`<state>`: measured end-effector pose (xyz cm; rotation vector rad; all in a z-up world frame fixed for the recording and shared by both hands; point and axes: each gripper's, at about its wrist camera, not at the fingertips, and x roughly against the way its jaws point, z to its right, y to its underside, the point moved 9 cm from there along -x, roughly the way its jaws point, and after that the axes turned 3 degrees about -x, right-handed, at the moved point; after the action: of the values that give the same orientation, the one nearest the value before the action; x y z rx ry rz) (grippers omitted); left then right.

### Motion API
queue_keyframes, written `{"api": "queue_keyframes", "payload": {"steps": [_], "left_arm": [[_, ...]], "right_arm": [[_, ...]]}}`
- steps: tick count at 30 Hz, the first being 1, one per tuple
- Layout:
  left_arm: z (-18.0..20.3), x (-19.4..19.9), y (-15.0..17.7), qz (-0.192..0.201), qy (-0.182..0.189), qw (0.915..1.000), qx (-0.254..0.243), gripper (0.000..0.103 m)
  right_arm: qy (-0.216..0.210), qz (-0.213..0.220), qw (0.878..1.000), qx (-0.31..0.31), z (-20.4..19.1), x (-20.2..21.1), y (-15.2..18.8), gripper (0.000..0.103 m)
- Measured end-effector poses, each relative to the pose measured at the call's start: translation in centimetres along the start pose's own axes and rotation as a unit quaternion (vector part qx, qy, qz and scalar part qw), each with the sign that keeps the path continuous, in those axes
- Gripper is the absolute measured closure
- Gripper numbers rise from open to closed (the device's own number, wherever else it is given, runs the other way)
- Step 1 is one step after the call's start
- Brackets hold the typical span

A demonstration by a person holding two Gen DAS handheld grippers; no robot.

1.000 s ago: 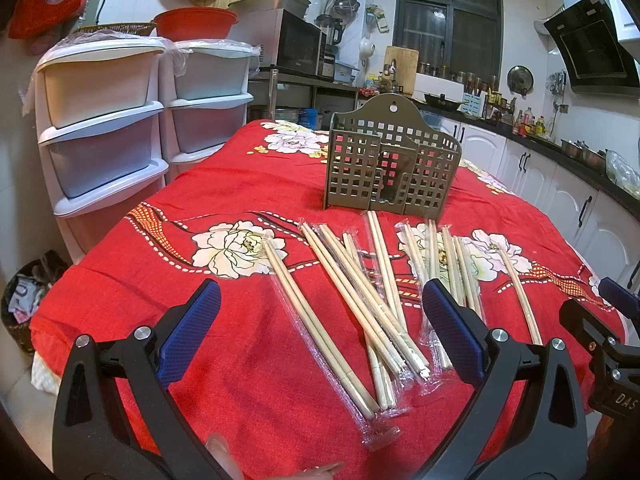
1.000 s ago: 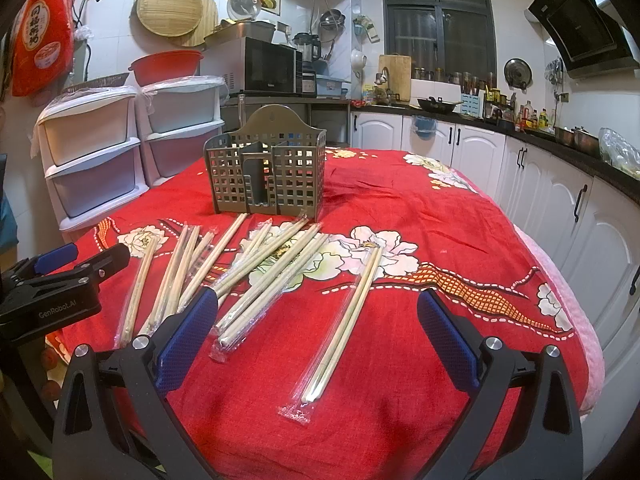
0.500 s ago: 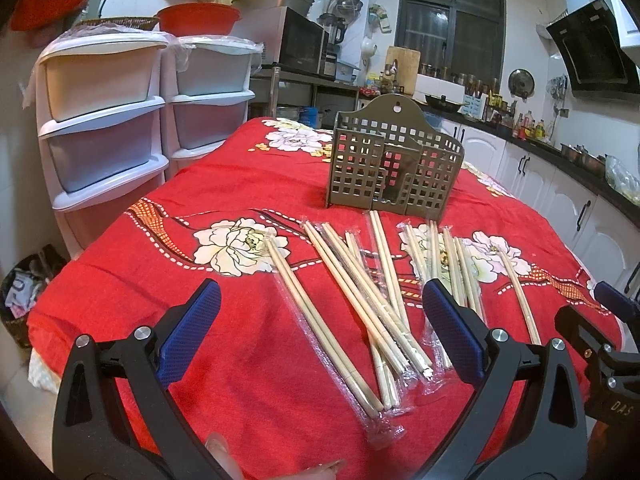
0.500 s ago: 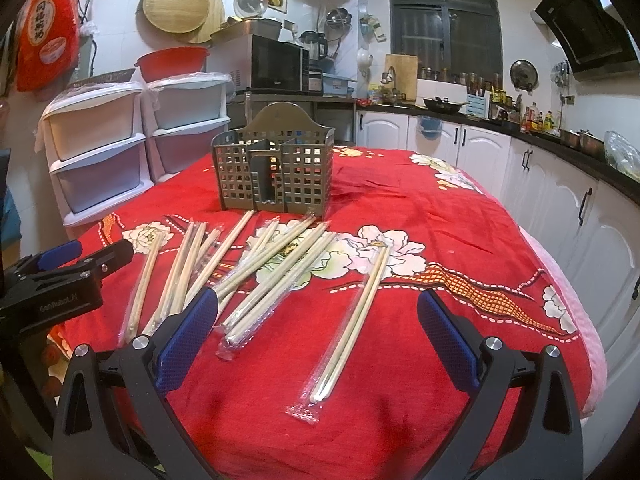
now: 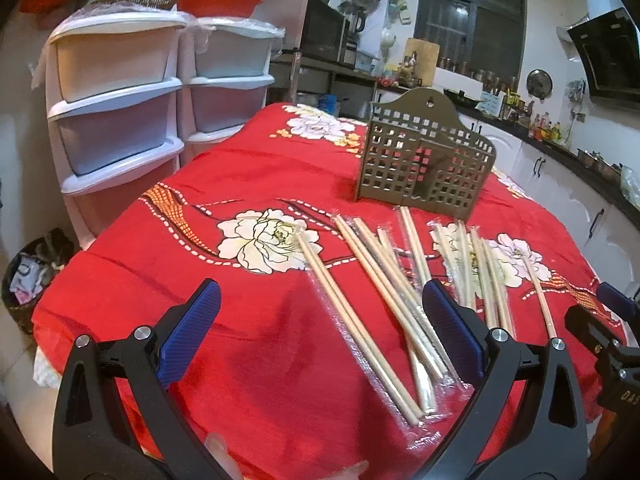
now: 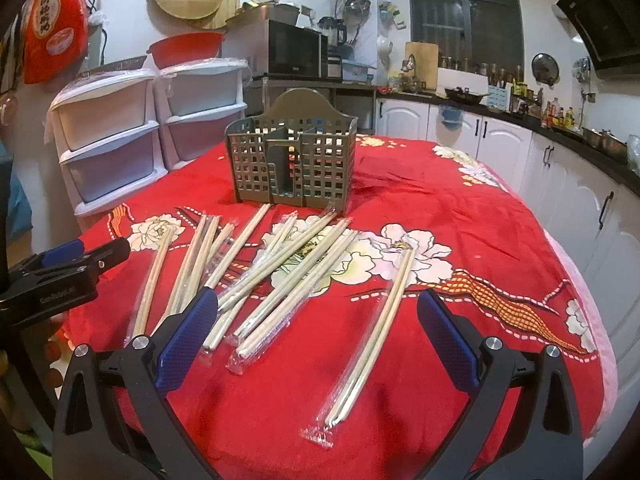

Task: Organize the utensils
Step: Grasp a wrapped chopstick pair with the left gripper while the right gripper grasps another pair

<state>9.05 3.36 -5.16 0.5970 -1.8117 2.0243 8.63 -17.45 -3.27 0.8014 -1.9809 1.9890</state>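
Worktop (image 6: 460, 208) under red floral cloth, nothing stowed yet by the look of it. Slotted grey utensil caddy (image 6: 291, 160) upright at the far middle, compartments seemingly empty. Wrapped chopstick pairs (image 6: 280, 268) fanned flat just in front of it. Left tool (image 5: 316, 330) and right tool (image 6: 316, 332) both wide open, empty, hovering at the near edge. Best start: lone rightmost pair (image 6: 376, 332), pinched mid-length across the sticks, then tipped upright over one compartment.

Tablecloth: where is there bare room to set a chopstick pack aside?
Bare tablecloth right of the holder and beyond the lone pack; also left of the leftmost pack. In front of the holder, packs crowd.
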Motion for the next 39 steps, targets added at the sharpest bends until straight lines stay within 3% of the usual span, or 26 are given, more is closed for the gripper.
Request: {"api": "queue_keyframes", "payload": {"steps": [14, 22, 27, 29, 31, 32, 37, 39], "left_arm": [[-1.5, -1.7, -1.6, -0.024, 0.007, 0.9997, 0.003, 0.010], [-0.8, -3.7, -2.3, -0.043, 0.042, 0.9982, -0.007, 0.012], [-0.7, -5.7, -2.2, -0.072, 0.051, 0.9961, -0.005, 0.026], [-0.8, -6.4, -2.1, -0.086, 0.062, 0.9944, 0.002, 0.038], [-1.0, -7.0, -2.2, -0.093, 0.062, 0.9937, 0.005, 0.048], [-1.1, -7.2, -2.2, -0.094, 0.065, 0.9934, 0.007, 0.055], [-1.3, -8.1, -2.0, -0.113, 0.080, 0.9902, 0.019, 0.068], [-1.4, -8.4, -2.0, -0.121, 0.080, 0.9892, 0.022, 0.071]], "right_arm": [[-0.025, -0.028, 0.999, 0.001, -0.3, -3.2, -1.7, 0.006], [-0.020, -0.061, 0.998, -0.015, 2.0, -5.8, -3.0, 0.006], [-0.023, -0.090, 0.995, -0.024, 2.9, -7.8, -3.5, 0.007], [-0.029, -0.101, 0.994, -0.025, 3.1, -8.7, -3.7, 0.009], [-0.036, -0.123, 0.991, -0.026, 3.1, -9.8, -3.6, 0.025], [-0.042, -0.132, 0.990, -0.028, 3.1, -10.2, -3.5, 0.028], [-0.044, -0.168, 0.984, -0.034, 3.3, -12.3, -3.0, 0.048], [-0.044, -0.176, 0.983, -0.038, 3.4, -13.1, -2.9, 0.050]]}}
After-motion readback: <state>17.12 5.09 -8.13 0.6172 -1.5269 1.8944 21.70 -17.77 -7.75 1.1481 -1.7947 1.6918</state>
